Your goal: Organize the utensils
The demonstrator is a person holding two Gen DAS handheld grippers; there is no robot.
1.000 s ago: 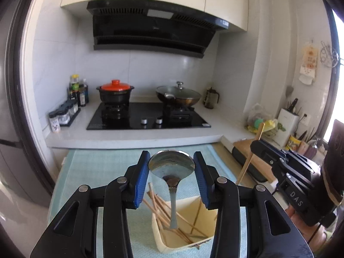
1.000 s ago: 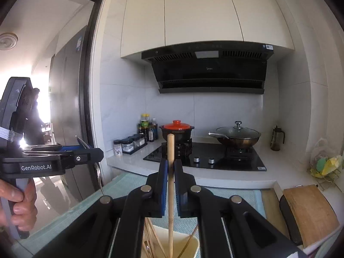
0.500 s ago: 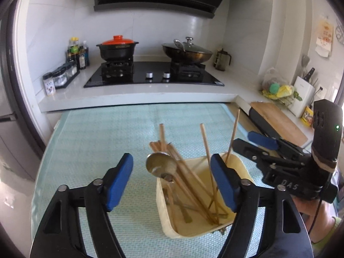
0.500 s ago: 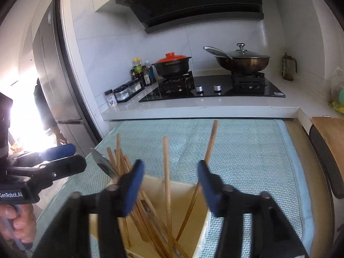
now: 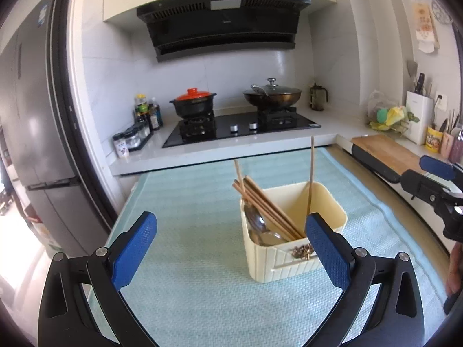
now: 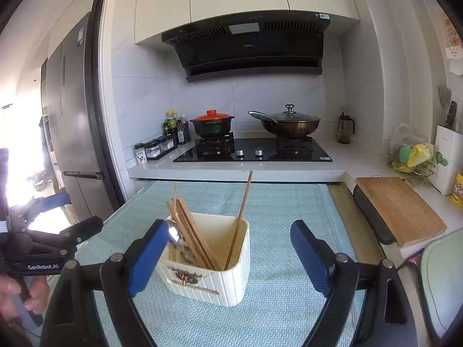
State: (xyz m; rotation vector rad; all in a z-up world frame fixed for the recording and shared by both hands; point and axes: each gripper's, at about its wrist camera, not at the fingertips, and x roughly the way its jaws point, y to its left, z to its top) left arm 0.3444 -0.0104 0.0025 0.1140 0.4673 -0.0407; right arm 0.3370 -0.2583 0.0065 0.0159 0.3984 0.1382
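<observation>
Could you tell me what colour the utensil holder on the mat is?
The utensil holder is pale cream with vertical ribbing, clearest in the right wrist view.

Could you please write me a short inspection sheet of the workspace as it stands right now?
Surface: a table covered by a light blue-green mat.
Job's things: a cream utensil holder stands on the mat; a bundle of chopsticks and a metal spoon lean in its left side, a lone chopstick stands on the right.
Clutter: nothing seen on the mat.
Grippers: left gripper and right gripper both open, fingers empty, short of the holder.
Cables: nothing seen.
Surroundings: stove with a red-lidded pot and a lidded wok, a cutting board to the right, a fridge to the left.
</observation>
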